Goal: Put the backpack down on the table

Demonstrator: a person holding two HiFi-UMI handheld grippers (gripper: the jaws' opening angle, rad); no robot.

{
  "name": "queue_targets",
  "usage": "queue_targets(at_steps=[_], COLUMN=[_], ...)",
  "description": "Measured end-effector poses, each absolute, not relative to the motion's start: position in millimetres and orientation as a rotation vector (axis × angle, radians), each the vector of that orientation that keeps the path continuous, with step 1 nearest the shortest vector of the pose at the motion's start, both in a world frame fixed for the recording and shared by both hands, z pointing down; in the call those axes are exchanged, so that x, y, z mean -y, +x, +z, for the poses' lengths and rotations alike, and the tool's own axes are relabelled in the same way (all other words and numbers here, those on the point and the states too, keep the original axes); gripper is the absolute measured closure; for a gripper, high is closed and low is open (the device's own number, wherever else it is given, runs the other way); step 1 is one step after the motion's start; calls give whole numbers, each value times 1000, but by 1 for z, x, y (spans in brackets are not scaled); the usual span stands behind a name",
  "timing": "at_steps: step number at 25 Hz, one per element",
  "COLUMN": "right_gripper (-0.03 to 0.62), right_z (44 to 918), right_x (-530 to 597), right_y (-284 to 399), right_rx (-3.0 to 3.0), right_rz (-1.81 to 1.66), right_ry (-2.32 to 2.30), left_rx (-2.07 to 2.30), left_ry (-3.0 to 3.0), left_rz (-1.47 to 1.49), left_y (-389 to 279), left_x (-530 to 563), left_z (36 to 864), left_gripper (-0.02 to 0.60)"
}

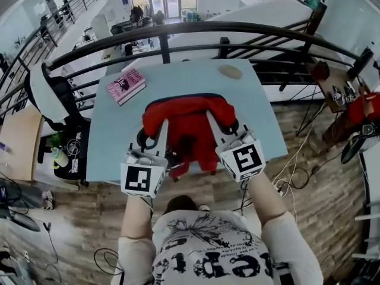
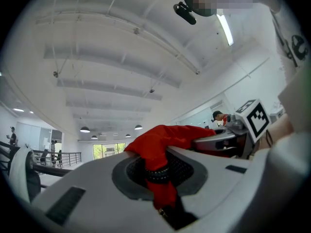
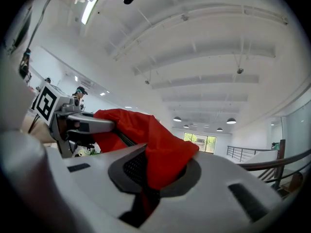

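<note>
left gripper (image 1: pixel 153 136): lower centre-left of the head view, clenched on a black-edged fold of red cloth wedged between the pads
right gripper (image 1: pixel 221 128): lower centre-right, likewise clamped on a bunch of the same red cloth
backpack (image 1: pixel 189 120): strung between both grippers at the middle of the frame, over the near half of the table (image 1: pixel 119 135); contact with the tabletop not readable from here
done so far: bag gripped on both sides and brought over the tabletop
left to do: probably lowering until the bag rests fully, then letting go with both jaws
backpack look: bright red, soft and slack, top edge arched between the two grips, dark straps or trim near the body's lower middle
farther on the table: pink book (image 1: pixel 125 85) at upper left, tan oval thing (image 1: pixel 230 71) at upper right
beyond: dark curved railing (image 1: pixel 196 28) across the top
</note>
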State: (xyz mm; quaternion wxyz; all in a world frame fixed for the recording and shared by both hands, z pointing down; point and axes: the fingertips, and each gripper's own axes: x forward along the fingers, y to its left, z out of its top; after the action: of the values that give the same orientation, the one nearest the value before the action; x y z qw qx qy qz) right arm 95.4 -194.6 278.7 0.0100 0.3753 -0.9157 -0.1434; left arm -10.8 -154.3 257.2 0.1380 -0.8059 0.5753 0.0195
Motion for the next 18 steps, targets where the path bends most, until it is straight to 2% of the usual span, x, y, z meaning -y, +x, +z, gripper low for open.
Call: queue_targets(at_steps=[18], right_gripper=[572], right_z=[280], right_x=[431], right_y=[39], right_rx=[2869], right_rz=[-437], right_ry=[1145], left_rx=[-1670], left_ry=[-2369], left_rz=[-51], left_y=[-65], left_x=[386], left_z=[270], left_gripper=[534])
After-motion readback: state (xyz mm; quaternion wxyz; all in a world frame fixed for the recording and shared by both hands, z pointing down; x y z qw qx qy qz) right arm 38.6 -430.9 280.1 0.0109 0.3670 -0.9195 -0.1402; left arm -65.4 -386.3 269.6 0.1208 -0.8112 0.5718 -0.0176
